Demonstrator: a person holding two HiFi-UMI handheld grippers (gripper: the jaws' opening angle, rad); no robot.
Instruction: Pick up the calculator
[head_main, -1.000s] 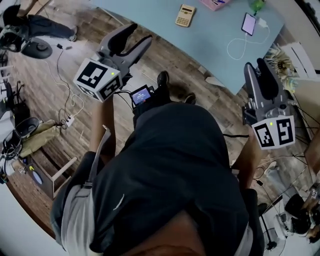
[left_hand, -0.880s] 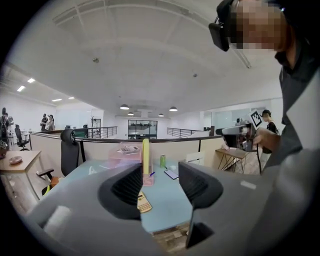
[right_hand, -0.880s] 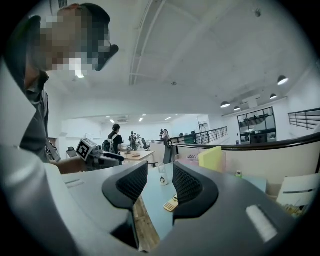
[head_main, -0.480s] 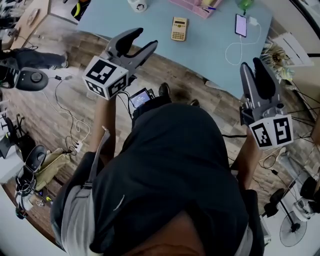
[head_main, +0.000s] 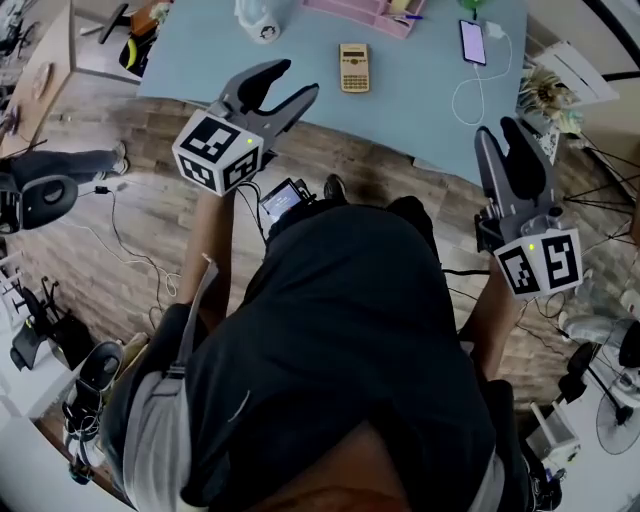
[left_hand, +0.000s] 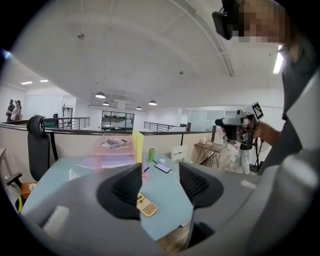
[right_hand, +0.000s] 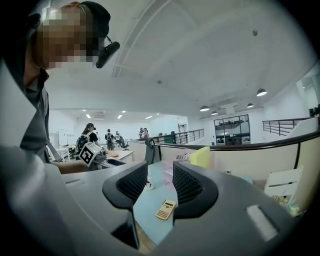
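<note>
The beige calculator (head_main: 353, 68) lies flat on the light blue table (head_main: 420, 115), a little in from its near edge. My left gripper (head_main: 290, 82) hovers over that edge, left of the calculator, open and empty. In the left gripper view the calculator (left_hand: 146, 205) shows low between the open jaws of the left gripper (left_hand: 160, 172), still some way ahead. My right gripper (head_main: 497, 130) is held off the table's right corner, open with nothing in it. From the right gripper (right_hand: 160, 172) the calculator (right_hand: 165, 209) is seen far ahead on the table.
A phone (head_main: 472, 41) with a looped white cable (head_main: 487, 88) lies at the table's right. A pink tray (head_main: 375, 12) and a white object (head_main: 258, 22) stand at the back. Cables, a chair base (head_main: 40, 195) and fans (head_main: 620, 420) sit on the wooden floor.
Both grippers have moved closer to the table, and the left one now reaches over its near edge. The calculator lies nearer in view.
</note>
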